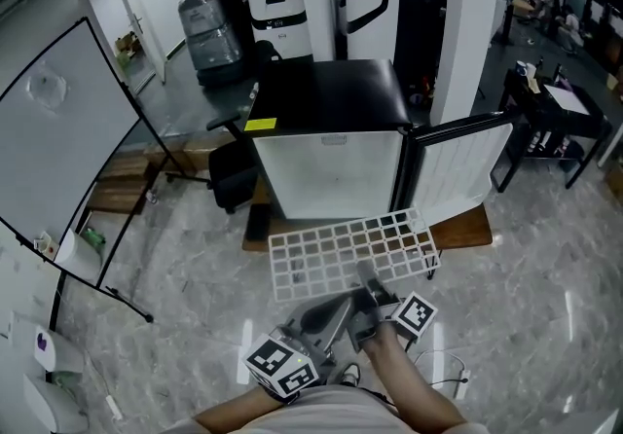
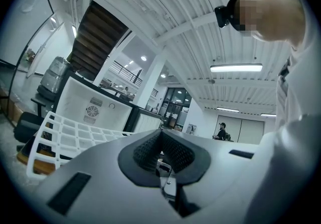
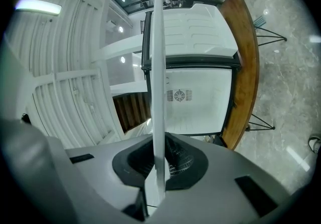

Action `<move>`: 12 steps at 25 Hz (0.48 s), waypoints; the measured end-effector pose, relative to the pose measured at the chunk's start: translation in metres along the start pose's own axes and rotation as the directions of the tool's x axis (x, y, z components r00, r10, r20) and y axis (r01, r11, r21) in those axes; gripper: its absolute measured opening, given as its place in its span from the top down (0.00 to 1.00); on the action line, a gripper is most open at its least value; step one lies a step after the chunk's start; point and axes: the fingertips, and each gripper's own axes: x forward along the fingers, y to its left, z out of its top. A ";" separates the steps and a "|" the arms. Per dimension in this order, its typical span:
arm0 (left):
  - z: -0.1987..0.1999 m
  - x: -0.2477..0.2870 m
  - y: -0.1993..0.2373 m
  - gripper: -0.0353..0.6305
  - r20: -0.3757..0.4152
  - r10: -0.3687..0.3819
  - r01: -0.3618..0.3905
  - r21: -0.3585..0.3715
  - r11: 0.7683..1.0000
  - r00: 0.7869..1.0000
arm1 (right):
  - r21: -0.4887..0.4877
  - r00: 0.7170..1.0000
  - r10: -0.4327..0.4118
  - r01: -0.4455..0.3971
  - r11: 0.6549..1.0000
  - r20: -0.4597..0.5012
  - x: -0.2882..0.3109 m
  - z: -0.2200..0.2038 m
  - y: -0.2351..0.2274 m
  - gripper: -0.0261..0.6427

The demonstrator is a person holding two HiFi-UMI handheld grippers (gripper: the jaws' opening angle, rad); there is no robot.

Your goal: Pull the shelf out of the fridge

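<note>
Grey-shelled left claw point(image 2: 161, 135) and right claw point(image 3: 159, 140) have dark ribbed pads point(image 2: 147, 150) and black-and-white marker cubes point(image 1: 282, 369).

White open-grid shelf point(image 1: 350, 252). Black-topped fridge point(image 1: 326, 91), white inside. Brown wood plank point(image 1: 467, 228). Grey marbled floor point(image 1: 545, 315). Black-and-white square markers on cubes point(image 1: 280, 369). Pale whiteboard point(image 1: 58, 130), black frame.

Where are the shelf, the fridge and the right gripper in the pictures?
shelf point(image 1: 331, 249): head view, middle of the grid.
fridge point(image 1: 326, 91): head view, black top.
right gripper point(image 3: 158, 150): right gripper view, between its fingertips.
</note>
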 end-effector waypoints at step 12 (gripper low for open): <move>0.017 -0.005 0.013 0.94 0.028 -0.030 0.031 -0.004 1.000 0.999 | -0.016 1.000 -0.015 0.015 1.000 0.012 0.015 -0.007 0.007 0.90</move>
